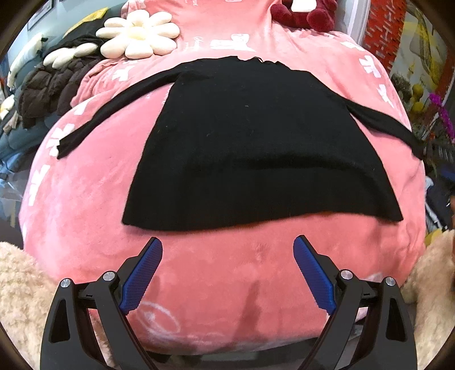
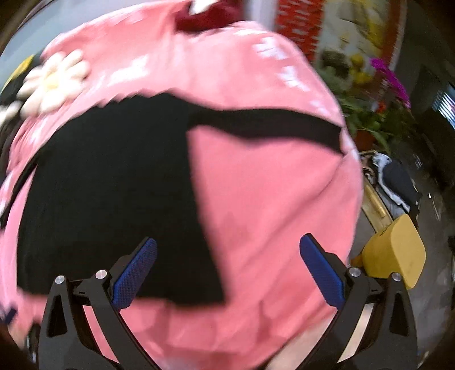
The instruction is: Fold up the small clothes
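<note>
No lettering is legible on the pink blanket (image 1: 85,227). A black long-sleeved top (image 1: 256,142) lies flat on it, sleeves spread to both sides. The left gripper (image 1: 227,244) hovers before the hem, fingers open and empty; the right gripper (image 2: 227,247), likewise open, hangs over the top's right hem corner.

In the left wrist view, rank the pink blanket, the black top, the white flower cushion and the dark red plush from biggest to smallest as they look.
1. pink blanket
2. black top
3. white flower cushion
4. dark red plush, cut off by the frame edge and farthest away, so its rank is unsure.
</note>
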`<action>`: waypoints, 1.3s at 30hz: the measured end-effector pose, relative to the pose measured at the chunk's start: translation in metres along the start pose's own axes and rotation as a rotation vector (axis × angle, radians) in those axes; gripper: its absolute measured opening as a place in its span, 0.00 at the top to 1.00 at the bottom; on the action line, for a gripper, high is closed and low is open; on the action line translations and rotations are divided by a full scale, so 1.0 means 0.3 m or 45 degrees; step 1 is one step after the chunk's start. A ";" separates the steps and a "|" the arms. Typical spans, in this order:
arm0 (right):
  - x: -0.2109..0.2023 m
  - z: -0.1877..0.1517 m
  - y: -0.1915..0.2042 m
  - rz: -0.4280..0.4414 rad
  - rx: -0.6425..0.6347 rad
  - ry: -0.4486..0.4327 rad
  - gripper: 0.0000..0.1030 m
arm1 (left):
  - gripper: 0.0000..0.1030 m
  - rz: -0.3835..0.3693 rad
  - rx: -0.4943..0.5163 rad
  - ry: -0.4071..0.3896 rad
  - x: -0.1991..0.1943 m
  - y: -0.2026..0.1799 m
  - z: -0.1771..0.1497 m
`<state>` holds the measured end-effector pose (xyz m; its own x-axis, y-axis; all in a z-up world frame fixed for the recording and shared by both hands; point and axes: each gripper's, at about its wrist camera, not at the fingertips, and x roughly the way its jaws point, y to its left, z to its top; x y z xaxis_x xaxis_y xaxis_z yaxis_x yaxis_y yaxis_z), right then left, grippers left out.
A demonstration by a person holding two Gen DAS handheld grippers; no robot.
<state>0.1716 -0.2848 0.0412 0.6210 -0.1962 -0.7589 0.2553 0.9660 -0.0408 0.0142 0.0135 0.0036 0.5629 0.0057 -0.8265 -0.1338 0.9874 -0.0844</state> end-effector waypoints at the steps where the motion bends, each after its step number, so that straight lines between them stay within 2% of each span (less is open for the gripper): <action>1: 0.042 0.054 -0.056 -0.002 0.058 0.007 0.05 | 0.12 0.003 -0.005 0.001 0.005 -0.001 0.006; 3: 0.148 0.154 -0.210 -0.012 0.205 0.020 0.10 | 0.12 0.025 -0.004 0.008 0.019 -0.004 0.018; 5: 0.263 0.224 -0.332 0.005 0.312 0.078 0.34 | 0.12 0.034 0.002 0.021 0.037 -0.019 0.034; 6: 0.320 0.252 -0.379 0.022 0.360 0.107 0.37 | 0.12 0.030 0.005 0.026 0.045 -0.025 0.042; 9: 0.465 0.298 -0.481 0.082 0.504 0.150 0.38 | 0.12 0.012 0.020 0.048 0.073 -0.056 0.071; 12: 0.570 0.302 -0.526 0.094 0.623 0.186 0.38 | 0.12 0.000 0.046 0.065 0.104 -0.092 0.094; 15: 0.649 0.307 -0.576 0.133 0.776 0.171 0.38 | 0.12 -0.019 0.075 0.087 0.132 -0.128 0.107; 18: 0.685 0.326 -0.598 0.126 0.844 0.136 0.40 | 0.12 -0.041 0.082 0.108 0.161 -0.146 0.118; 19: 0.693 0.345 -0.591 0.106 0.826 0.118 0.50 | 0.12 -0.045 0.082 0.112 0.168 -0.147 0.120; 20: 0.688 0.357 -0.589 0.097 0.806 0.105 0.74 | 0.12 -0.048 0.081 0.117 0.176 -0.144 0.120; 21: 0.678 0.379 -0.580 0.085 0.777 0.089 0.86 | 0.12 -0.048 0.078 0.122 0.183 -0.138 0.120; 22: 0.653 0.414 -0.557 0.091 0.740 0.052 0.93 | 0.12 -0.050 0.076 0.124 0.186 -0.138 0.118; 23: 0.625 0.443 -0.532 0.139 0.712 0.008 0.94 | 0.12 -0.052 0.071 0.127 0.193 -0.131 0.118; 26: 0.497 0.563 -0.340 0.297 0.523 -0.117 0.94 | 0.12 -0.060 0.055 0.128 0.202 -0.110 0.110; 31: 0.340 0.685 0.171 0.597 0.157 -0.178 0.94 | 0.12 -0.095 -0.005 0.125 0.203 -0.090 0.104; 33: 0.323 0.676 0.429 0.715 0.030 -0.138 0.94 | 0.12 -0.107 -0.025 0.121 0.199 -0.083 0.107; 36: 0.357 0.580 0.765 0.787 -0.179 -0.039 0.94 | 0.12 -0.131 -0.083 0.120 0.191 -0.052 0.112; 38: 0.418 0.476 0.947 0.798 -0.308 0.087 0.91 | 0.12 -0.145 -0.126 0.122 0.187 -0.026 0.115; 39: 0.442 0.434 0.999 0.786 -0.352 0.135 0.91 | 0.12 -0.149 -0.152 0.123 0.185 -0.010 0.122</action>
<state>0.4271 -0.0433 0.0130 0.5123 0.4080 -0.7557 -0.3296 0.9060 0.2657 0.0756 0.0167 -0.0218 0.5004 -0.1292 -0.8561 -0.1708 0.9546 -0.2440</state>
